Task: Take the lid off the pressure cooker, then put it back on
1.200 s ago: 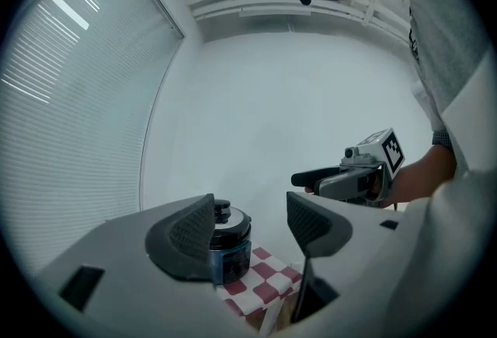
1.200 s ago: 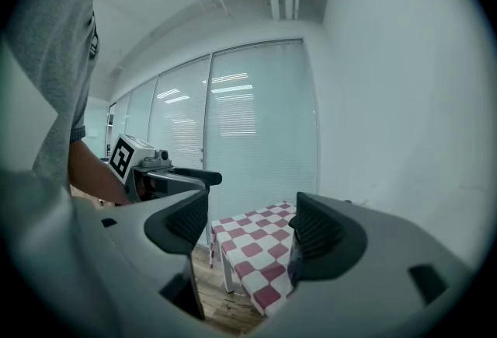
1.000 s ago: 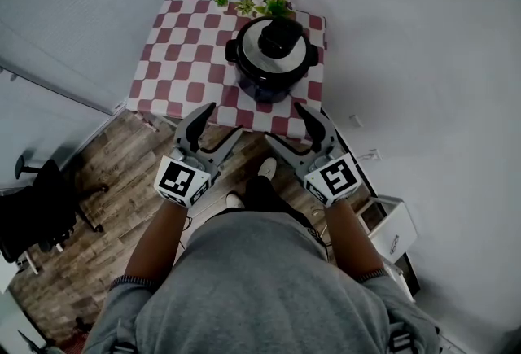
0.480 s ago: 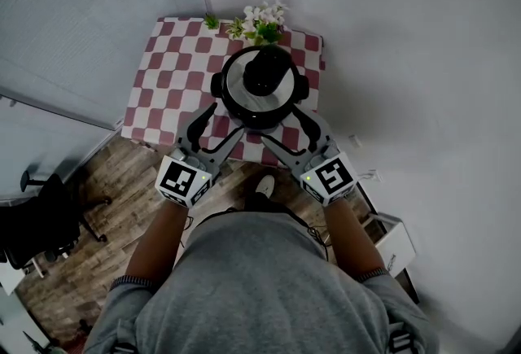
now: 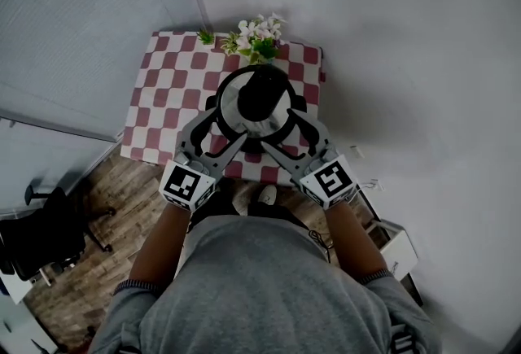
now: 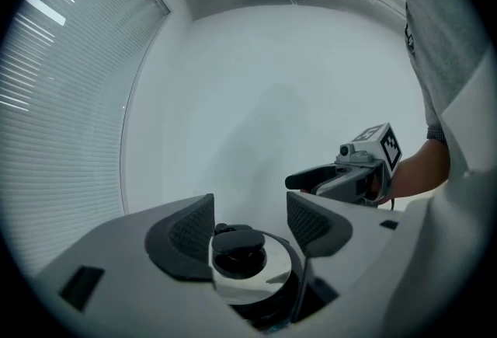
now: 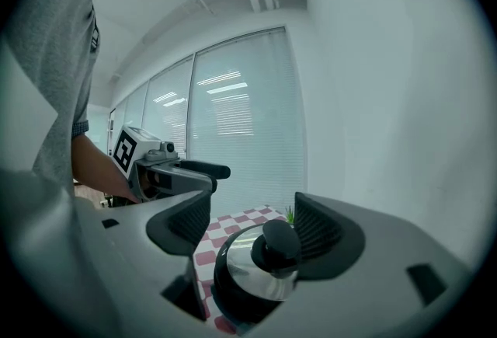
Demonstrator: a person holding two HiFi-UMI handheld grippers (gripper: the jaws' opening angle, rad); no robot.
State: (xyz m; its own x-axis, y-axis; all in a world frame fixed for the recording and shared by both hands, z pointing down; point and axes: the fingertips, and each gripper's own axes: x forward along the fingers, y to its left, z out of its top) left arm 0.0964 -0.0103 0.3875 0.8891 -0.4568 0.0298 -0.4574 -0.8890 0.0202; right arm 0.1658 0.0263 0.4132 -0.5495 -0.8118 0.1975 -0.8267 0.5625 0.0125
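The round, dark pressure cooker (image 5: 218, 126) sits at the far right of the table (image 5: 163, 84), which has a red-and-white checked cloth, just near of a small flower sprig (image 5: 256, 33). Its polished steel lid (image 5: 232, 104) is on, topped by a black domed knob (image 5: 262, 92). The left tool (image 5: 216, 128) and right tool (image 5: 285, 131) flank its near side, their ribbed jaws wide and gripping nothing.

One pressure cooker (image 7: 233, 302), one lid (image 5: 232, 101), two tongs, left (image 5: 218, 125) and right (image 5: 285, 131), one table (image 5: 159, 100), one flower bunch (image 5: 259, 33).

place: office | cues: window blinds (image 5: 77, 19), swivel chair (image 5: 37, 234), wood floor (image 5: 134, 181)
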